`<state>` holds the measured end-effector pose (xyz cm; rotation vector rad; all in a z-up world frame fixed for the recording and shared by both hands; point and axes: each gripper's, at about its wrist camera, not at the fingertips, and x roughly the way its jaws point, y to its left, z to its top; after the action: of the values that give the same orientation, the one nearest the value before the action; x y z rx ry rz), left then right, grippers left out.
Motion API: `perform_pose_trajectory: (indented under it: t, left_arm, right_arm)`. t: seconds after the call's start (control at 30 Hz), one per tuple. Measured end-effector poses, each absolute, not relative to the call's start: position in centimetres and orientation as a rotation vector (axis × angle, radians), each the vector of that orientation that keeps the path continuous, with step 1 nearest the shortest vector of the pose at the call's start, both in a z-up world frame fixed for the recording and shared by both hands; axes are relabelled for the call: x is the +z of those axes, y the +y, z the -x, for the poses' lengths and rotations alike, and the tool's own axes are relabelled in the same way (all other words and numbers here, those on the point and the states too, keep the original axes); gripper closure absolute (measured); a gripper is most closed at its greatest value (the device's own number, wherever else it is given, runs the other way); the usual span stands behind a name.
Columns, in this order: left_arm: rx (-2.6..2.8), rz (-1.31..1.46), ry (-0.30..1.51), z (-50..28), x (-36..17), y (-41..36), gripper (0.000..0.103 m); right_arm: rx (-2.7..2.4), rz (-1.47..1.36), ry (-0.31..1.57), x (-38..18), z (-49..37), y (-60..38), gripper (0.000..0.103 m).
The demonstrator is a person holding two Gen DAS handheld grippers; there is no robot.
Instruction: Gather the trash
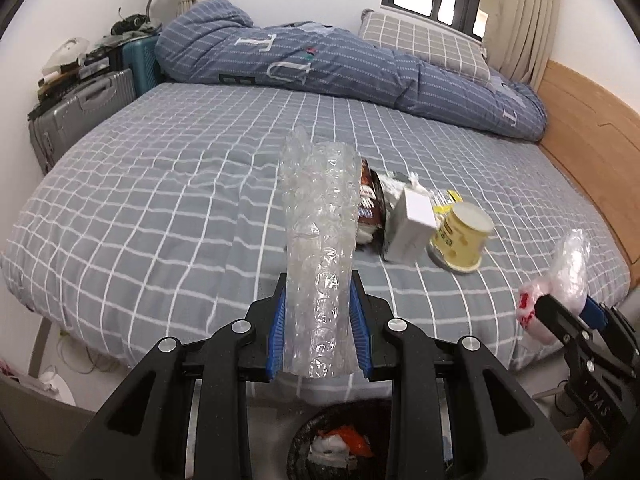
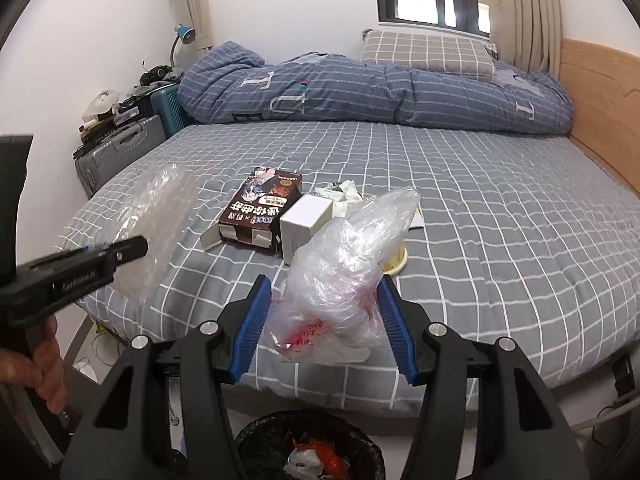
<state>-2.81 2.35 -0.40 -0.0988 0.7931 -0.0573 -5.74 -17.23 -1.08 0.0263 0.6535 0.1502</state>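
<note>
My left gripper (image 1: 319,285) is shut on a roll of clear bubble wrap (image 1: 320,200) that stands up between its blue pads, above the bed's near edge. My right gripper (image 2: 324,282) is shut on a crumpled clear plastic bag with red print (image 2: 344,272), held in the air. In the left wrist view the right gripper (image 1: 560,312) and its bag (image 1: 572,264) are at the far right. A black trash bin (image 2: 308,448) with orange and white scraps sits on the floor below both grippers. In the right wrist view the left gripper (image 2: 132,248) is at the left.
On the grey checked bed (image 2: 480,240) lie a brown carton (image 2: 260,208), a white box (image 2: 306,220), a tipped yellow cup (image 1: 460,236) and crumpled tissue (image 2: 340,192). A blue duvet (image 2: 360,88) lies at the back. Suitcases (image 2: 120,152) stand at the left.
</note>
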Motion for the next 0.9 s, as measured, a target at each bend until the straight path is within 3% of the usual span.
perform_pose_trajectory:
  t: [0.9]
  left_arm:
    - [-0.087, 0.093, 0.903, 11.5, -3.3, 0.2, 0.076]
  right_arm:
    - [0.154, -0.014, 0.698, -1.9, 13.1, -16.8, 0.050]
